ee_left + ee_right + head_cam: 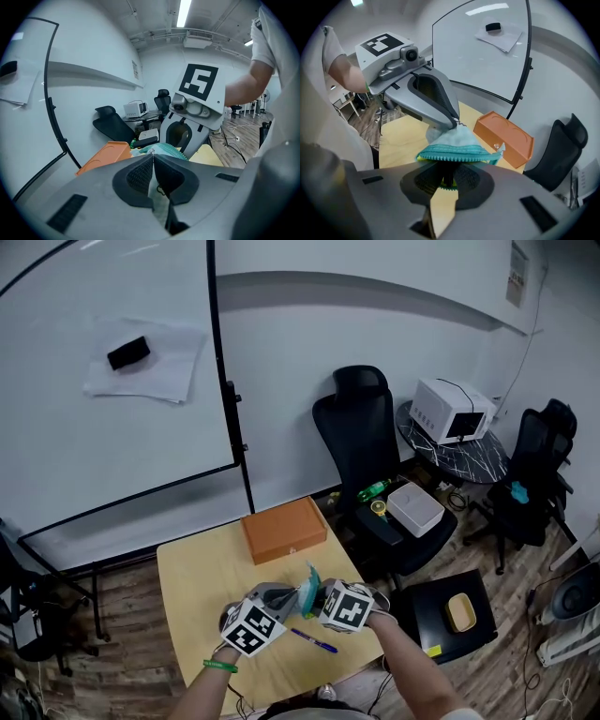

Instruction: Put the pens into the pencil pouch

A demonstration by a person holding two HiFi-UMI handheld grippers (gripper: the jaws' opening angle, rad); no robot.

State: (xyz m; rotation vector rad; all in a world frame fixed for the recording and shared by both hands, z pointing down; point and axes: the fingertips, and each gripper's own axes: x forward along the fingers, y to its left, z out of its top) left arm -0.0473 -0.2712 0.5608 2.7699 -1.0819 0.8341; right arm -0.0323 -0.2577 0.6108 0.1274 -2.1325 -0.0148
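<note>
Teal pouch (457, 144) clamped by left tool (153, 161), right tool (447, 180).

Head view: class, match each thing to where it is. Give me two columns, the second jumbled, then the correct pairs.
1 pencil pouch
2 orange box
3 blue pen
4 green bottle

A on the black chair
B held between the left hand-held gripper and the right hand-held gripper
C flat on the table's near side
D at the table's far edge

Pairs: 1-B, 2-D, 3-C, 4-A
</note>
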